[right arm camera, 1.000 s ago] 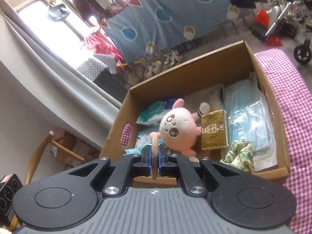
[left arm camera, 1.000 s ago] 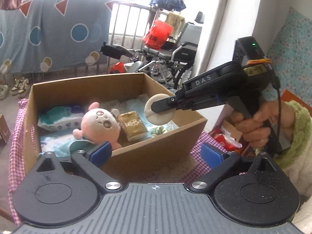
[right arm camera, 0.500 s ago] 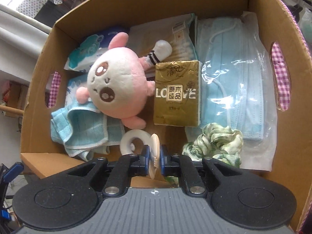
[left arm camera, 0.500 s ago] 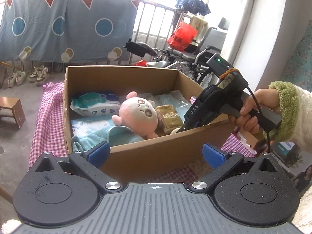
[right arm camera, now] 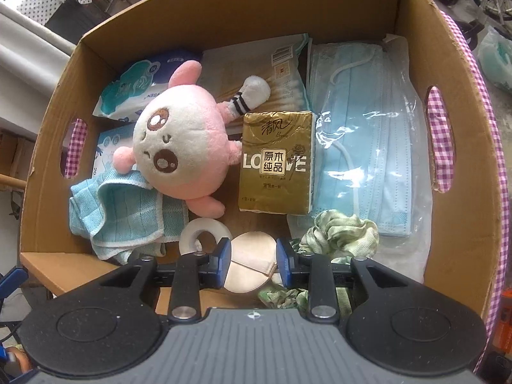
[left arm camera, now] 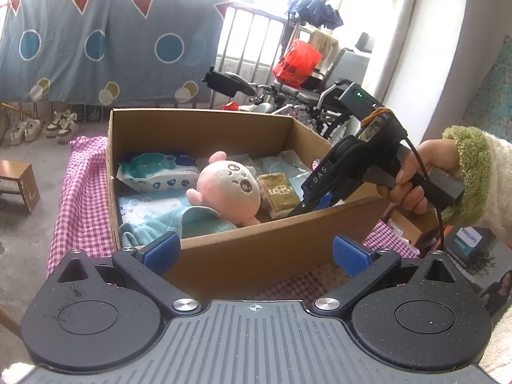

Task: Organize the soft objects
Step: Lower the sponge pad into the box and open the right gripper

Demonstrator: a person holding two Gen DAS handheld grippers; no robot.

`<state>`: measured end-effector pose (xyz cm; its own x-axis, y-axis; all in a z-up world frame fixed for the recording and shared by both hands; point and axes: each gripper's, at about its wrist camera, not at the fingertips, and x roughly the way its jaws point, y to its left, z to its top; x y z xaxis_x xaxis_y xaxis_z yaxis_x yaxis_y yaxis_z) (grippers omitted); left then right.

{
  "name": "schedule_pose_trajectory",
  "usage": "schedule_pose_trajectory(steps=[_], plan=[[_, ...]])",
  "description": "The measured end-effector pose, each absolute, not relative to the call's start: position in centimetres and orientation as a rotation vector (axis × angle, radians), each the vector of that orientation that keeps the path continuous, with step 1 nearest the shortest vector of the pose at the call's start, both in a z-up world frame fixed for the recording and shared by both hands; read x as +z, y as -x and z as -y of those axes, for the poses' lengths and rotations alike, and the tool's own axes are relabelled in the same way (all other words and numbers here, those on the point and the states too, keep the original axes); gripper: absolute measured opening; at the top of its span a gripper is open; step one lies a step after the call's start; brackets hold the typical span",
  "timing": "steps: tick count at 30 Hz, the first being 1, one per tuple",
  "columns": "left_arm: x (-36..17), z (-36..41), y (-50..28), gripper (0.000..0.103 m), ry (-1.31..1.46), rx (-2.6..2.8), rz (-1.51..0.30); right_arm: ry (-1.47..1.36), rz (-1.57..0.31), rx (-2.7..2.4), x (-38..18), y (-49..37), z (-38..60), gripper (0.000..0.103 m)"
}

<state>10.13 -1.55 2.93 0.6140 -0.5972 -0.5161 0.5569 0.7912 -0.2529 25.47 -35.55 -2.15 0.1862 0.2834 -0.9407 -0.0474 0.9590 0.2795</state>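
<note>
A round beige powder puff lies flat on the floor of the cardboard box, near its front wall. My right gripper points down into the box with its jaws opening; the puff sits between the pads, no longer pinched. Around it lie a white tape roll, a green scrunchie, a blue towel, a pink plush, a gold tissue pack and bagged face masks. My left gripper stands open with nothing in it outside the box's front wall, facing the right gripper and the plush.
The box stands on a pink checked cloth. A person's hand in a green-cuffed sleeve holds the right gripper. A Philips carton sits at the right, a wooden stool at the left, a wheelchair behind.
The right gripper tipped down into the box with the puff pinched edge-on, then its jaws parted and the puff fell flat. The left gripper drew back a little from the box.
</note>
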Motion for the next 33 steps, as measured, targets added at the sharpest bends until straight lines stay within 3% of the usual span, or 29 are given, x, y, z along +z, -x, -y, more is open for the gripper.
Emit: schedule_pose_trajectory(steps=[11,16,18,19,20,27,33], plan=[[2.7,1.2,-9.9,0.102,0.076,-0.657,-0.627,-0.038,-1.320,0.238,-2.9,-26.5,33.6,0.033],[2.7,0.9,-10.1,0.102,0.076,-0.654,-0.625,-0.146,-1.315,0.288,-1.2,-26.5,34.4,0.034],[2.7,0.9,-10.3,0.102,0.081,-0.653,-0.627,-0.288,-1.399,0.359,-1.3,-26.8,35.2,0.048],[2.7,0.9,-10.2,0.102,0.083,-0.656,-0.623,-0.346,-1.438,0.385,-1.6,-26.9,35.3,0.062],[2.7,0.9,-10.2,0.102,0.082,-0.658,-0.622,-0.380,-1.473,0.399,-1.8,-27.0,35.4,0.066],[2.8,1.0,-10.1,0.102,0.069,-0.658,-0.618,-0.408,-1.662,0.341,-5.3,-28.5,35.1,0.066],[3.0,1.1,-9.9,0.102,0.061,-0.655,-0.612,-0.333,-1.618,0.307,-5.7,-29.1,34.0,0.066]])
